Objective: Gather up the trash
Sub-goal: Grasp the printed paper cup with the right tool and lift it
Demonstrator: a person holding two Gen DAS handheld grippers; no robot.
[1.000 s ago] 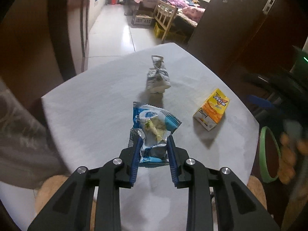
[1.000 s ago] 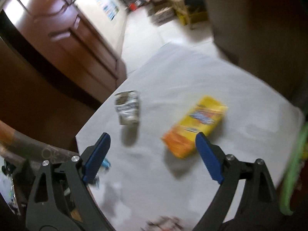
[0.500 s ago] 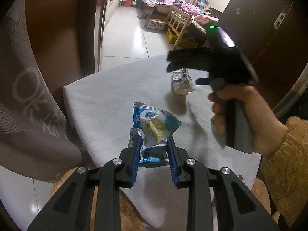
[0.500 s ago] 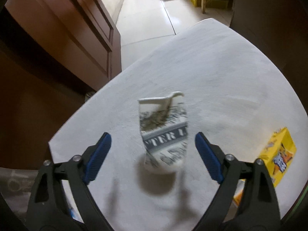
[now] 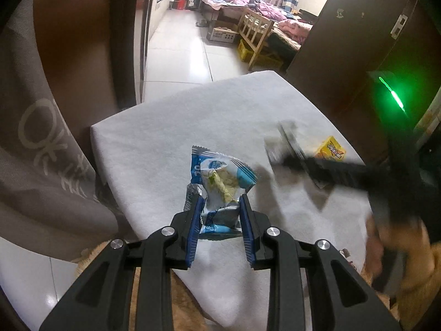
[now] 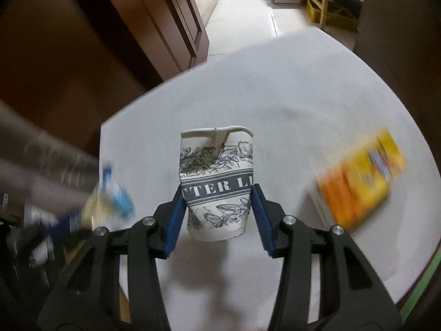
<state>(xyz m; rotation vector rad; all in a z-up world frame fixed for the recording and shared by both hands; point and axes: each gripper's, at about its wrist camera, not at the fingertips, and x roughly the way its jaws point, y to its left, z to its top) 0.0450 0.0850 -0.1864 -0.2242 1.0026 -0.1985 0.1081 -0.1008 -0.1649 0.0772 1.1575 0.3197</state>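
My left gripper (image 5: 220, 209) is shut on a blue and white snack wrapper (image 5: 220, 182) and holds it above the near left part of the grey table (image 5: 165, 127). My right gripper (image 6: 217, 195) is shut on a crushed white paper cup (image 6: 217, 182) with dark print, held clear of the table (image 6: 289, 88). A yellow carton (image 6: 361, 182) lies on the table to the cup's right; it also shows in the left wrist view (image 5: 330, 149). The right gripper appears blurred in the left wrist view (image 5: 317, 162), and the wrapper appears blurred in the right wrist view (image 6: 115, 201).
A grey curtain (image 5: 41, 165) hangs left of the table. Brown cabinet doors (image 6: 154, 22) stand behind it. A green rim (image 6: 419, 292) shows below the table's right edge. A tiled floor (image 5: 176, 55) leads to a wooden chair (image 5: 253, 33) and a bed.
My right gripper has closed on the paper cup and lifted it off the table. My left gripper still holds the wrapper and has drawn back slightly.
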